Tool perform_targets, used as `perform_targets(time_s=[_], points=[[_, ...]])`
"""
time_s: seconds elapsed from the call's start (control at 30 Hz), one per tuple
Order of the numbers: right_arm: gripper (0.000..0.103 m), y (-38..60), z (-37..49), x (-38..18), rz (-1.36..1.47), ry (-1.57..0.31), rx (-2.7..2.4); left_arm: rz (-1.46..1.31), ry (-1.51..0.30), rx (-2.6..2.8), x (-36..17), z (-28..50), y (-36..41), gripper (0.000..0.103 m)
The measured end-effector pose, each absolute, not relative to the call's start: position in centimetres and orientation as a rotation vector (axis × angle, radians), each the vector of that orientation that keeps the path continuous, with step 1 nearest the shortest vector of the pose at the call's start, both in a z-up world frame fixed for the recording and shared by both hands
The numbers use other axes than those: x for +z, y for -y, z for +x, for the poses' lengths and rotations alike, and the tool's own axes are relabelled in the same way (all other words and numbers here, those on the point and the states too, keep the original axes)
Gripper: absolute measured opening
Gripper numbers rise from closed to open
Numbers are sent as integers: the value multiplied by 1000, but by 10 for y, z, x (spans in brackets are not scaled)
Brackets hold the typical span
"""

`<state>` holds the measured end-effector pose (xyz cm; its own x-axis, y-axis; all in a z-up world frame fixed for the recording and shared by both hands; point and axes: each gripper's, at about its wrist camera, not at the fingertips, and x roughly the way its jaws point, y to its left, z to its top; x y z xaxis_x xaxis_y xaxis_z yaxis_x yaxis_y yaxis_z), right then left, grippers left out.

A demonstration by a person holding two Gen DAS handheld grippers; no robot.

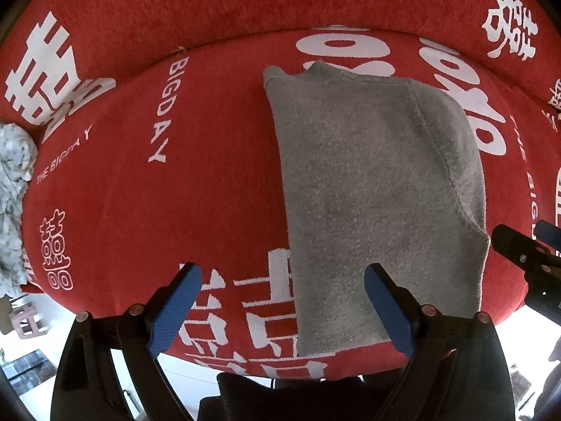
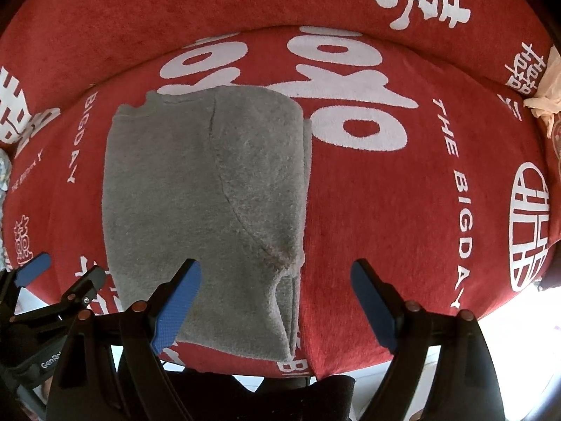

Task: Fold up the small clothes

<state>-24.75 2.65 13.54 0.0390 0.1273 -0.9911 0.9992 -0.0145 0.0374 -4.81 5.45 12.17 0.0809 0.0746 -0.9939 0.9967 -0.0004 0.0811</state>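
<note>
A small grey fleece garment (image 1: 371, 189) lies folded lengthwise on a red cover with white lettering (image 1: 140, 182); a sleeve is folded in along its right side. My left gripper (image 1: 282, 305) hovers open above the garment's near left edge, nothing between its blue pads (image 1: 175, 312). In the right wrist view the same garment (image 2: 203, 189) lies left of centre. My right gripper (image 2: 277, 301) hangs open over its near right corner, where the layered hem shows. The left gripper (image 2: 59, 280) appears at that view's left edge, and the right gripper's finger (image 1: 519, 252) at the left view's right edge.
The red cushion's front edge (image 2: 350, 365) runs just under both grippers, with bright floor beyond. A raised red backrest (image 1: 245, 3) curves along the far side. A pale patterned cloth (image 1: 14, 182) lies at the far left and a cream fabric (image 2: 547, 98) at the far right.
</note>
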Motion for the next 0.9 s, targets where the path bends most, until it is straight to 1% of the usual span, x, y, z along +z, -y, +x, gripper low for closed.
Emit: perform_targets(time_s=[0.9], points=[[89,-29,-247,133,1330,-1276,-1121,1308,-1217,-1095,119,-48,-57,95]])
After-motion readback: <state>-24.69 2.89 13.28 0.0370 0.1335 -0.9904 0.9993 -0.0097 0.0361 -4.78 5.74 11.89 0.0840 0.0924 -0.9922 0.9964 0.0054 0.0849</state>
